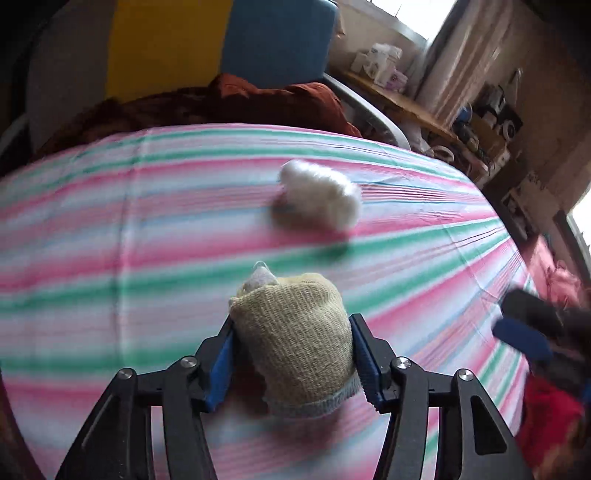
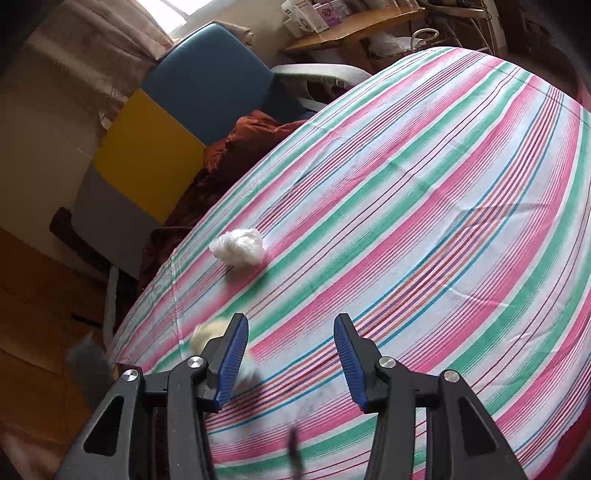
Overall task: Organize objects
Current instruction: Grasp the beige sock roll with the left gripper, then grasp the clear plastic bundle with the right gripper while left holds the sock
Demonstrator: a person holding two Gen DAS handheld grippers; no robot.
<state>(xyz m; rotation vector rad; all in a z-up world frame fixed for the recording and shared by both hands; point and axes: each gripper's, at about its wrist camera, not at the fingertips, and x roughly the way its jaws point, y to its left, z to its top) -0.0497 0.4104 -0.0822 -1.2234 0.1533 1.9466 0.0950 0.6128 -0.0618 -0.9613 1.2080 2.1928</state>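
A rolled beige knitted sock with a grey cuff sits between the blue pads of my left gripper, which press on both of its sides just above the striped cloth. Farther ahead a white fluffy tuft lies on the cloth. My right gripper hangs over the striped cloth, jaws apart with nothing between them. In the right wrist view the white tuft lies ahead to the left. The sock shows as a blur beside the right gripper's left finger. The right gripper also appears at the left wrist view's right edge.
Behind the table stands a chair with blue, yellow and grey panels, and a rust-brown cloth is heaped on it. A wooden shelf with boxes is at the back. Something red lies near the table's right edge.
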